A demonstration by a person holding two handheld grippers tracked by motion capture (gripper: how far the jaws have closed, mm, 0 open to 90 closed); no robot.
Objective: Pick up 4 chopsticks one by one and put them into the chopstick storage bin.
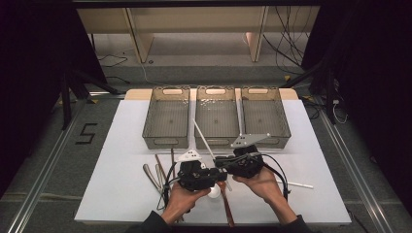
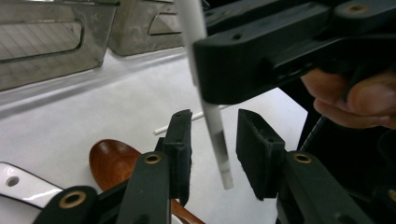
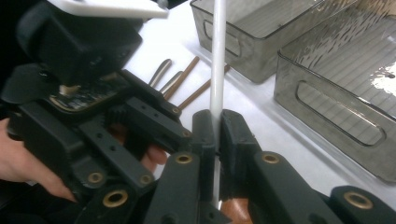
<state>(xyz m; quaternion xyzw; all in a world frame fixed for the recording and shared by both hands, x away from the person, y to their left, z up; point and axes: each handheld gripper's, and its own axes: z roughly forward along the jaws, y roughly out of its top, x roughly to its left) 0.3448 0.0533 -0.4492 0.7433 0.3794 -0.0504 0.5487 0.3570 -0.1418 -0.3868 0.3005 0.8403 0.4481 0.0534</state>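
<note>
at lower centre of the high view, the left gripper point(image 2: 212, 149) has its jaws spread around the lower end of a thin white plastic stick point(image 2: 210, 116). just right, the right gripper point(image 3: 217, 135) is clenched on that stick, a brown wooden spoon point(image 2: 112, 161) lying below.

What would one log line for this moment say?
right gripper: shut on white stick | left gripper: open around stick's lower end | three bins: behind
</note>
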